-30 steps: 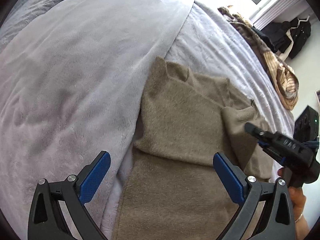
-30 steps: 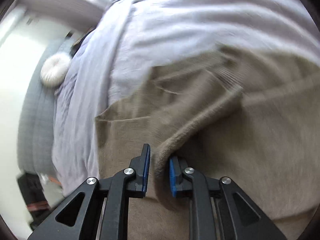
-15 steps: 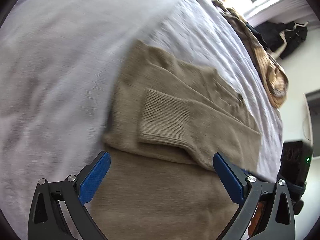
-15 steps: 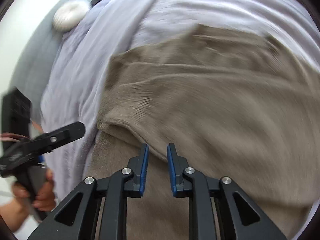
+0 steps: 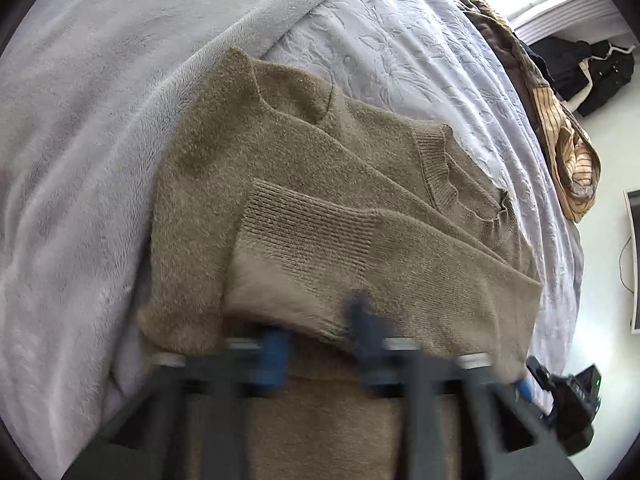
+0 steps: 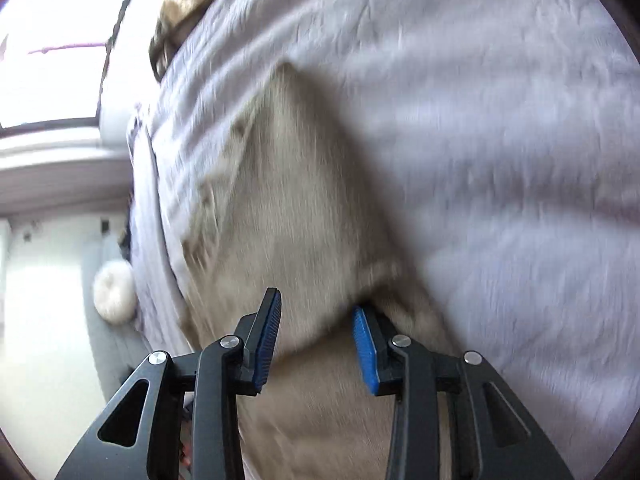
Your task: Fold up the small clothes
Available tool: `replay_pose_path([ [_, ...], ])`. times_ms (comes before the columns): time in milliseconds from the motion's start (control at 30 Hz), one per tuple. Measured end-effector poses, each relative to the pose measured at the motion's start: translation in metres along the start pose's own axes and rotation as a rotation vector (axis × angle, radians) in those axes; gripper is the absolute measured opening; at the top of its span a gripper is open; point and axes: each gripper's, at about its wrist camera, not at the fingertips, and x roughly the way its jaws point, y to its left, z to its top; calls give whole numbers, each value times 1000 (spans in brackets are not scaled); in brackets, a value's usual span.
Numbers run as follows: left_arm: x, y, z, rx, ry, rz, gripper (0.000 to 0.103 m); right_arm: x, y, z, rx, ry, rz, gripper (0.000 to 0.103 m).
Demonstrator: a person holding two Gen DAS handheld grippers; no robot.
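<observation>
a tan sweater (image 5: 288, 200) lies partly folded on a bed (image 5: 420, 60), its body resting across the seam where a plush lilac blanket (image 5: 100, 120) meets the embossed bedspread. one sleeve (image 5: 380, 264) is laid across the chest, its ribbed cuff (image 5: 288, 236) flat on the body, with the ribbed collar (image 5: 440, 168) showing just beyond it. the left gripper (image 5: 320, 344) hangs low over the sweater's near half, smeared by motion; its blue fingers (image 5: 276, 350) appear a moderate gap apart with only knit showing between them, though the blur leaves it unclear whether they touch the cloth. at the lower right edge of the same view the right gripper's black body and a blue fingertip sit beside the sweater's corner. from the right wrist, the right gripper (image 6: 316, 344) has its fingers (image 6: 266, 344) partly spread, nothing pinched, hovering over the sweater (image 6: 304, 208) close to a fold edge; much of this view is blurred. striped brown clothing (image 5: 560, 136) is heaped along the far side of the bed, dark garments (image 5: 580, 68) lie on the floor beyond, and a round white cushion (image 6: 114, 290) sits by the bed under a bright window (image 6: 60, 40).
</observation>
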Motion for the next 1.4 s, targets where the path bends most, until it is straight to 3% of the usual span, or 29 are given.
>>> replay_pose_path([
  [33, -4, 0, -1, -1, -13, -4, 11, 0, 3, 5, -9, -16, -10, 6],
  [200, -12, -6, -15, 71, -48, 28, 11, -23, 8, 14, -127, -50, -68, 6],
  [300, 0, 0, -23, 101, -38, 71, 11, -24, -15, 19, -173, -6, -139, 6],
  [400, -9, 2, -24, 115, -56, 87, 11, -18, -28, 20, -158, 31, -113, 6],
  [467, -15, 3, -26, 154, -60, 125, 12, -22, -26, 19, -166, 38, -113, 11],
  [533, -21, 4, -28, 175, -62, 174, 31, -26, -20, 14, -191, 46, -139, 15],
  [600, -32, 5, -30, 193, -101, 237, 66, -37, -12, 7, -227, 44, -167, 17],
  [633, -37, 5, -31, 201, -119, 240, 71, -44, -8, 6, -244, 25, -166, 19],
  [700, -49, 2, -32, 225, -154, 221, 72, -59, -2, 8, -265, -27, -145, 35],
  [733, -51, 0, -30, 235, -155, 221, 72, -64, 2, 15, -270, -57, -133, 55],
  [800, -49, -9, -26, 264, -155, 218, 72, -60, 7, 34, -277, -82, -137, 59],
  [933, -33, -28, -16, 295, -159, 227, 72, -23, 4, 73, -258, -18, -175, 59],
  [1000, -18, -36, -11, 298, -148, 266, 72, -9, 2, 83, -235, 3, -207, 46],
  [1033, -14, -34, -13, 305, -141, 286, 72, -6, 6, 85, -242, 15, -216, 19],
  [1067, -9, -33, -13, 311, -134, 308, 72, -5, 13, 84, -281, 19, -222, 10],
  [1133, 4, -25, -16, 324, -109, 362, 72, -8, 31, 78, -389, 2, -284, 9],
  [1267, 9, -14, -18, 334, -92, 326, 73, 2, 31, 79, -491, -5, -456, 10],
  [1400, 0, -16, -19, 346, -71, 345, 73, -7, 22, 80, -417, -23, -442, 15],
])
